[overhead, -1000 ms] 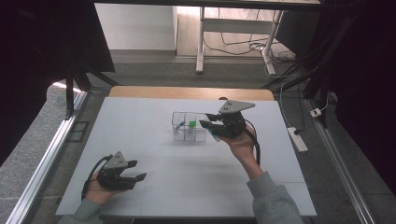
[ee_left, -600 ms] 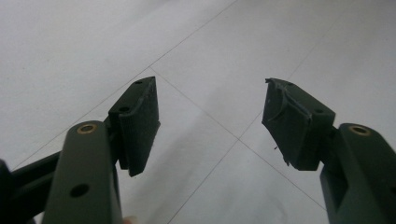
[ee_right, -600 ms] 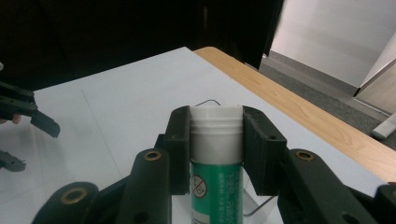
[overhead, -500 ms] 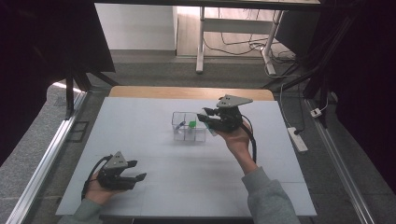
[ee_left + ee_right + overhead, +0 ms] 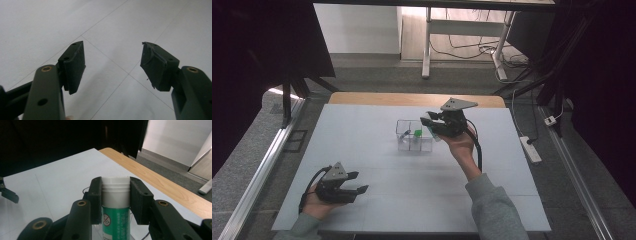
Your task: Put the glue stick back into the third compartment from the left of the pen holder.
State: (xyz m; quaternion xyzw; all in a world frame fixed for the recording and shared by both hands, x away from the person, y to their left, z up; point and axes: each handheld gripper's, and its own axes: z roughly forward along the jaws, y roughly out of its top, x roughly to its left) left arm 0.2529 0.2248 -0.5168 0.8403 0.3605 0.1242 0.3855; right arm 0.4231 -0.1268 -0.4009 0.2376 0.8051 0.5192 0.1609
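Right gripper [image 5: 115, 202] pinching a green-labelled white tube [image 5: 115, 216] above the clear plastic compartment box [image 5: 411, 143], centre frame.
Left gripper [image 5: 353, 182], jaws spread, rests lower left on the white table [image 5: 362, 130].

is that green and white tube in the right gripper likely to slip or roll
The green and white tube looks like rigid, smooth plastic, so it might slip. The right gripper clamps its ribbed white neck, which probably helps. Being cylindrical, it would likely roll if laid down.
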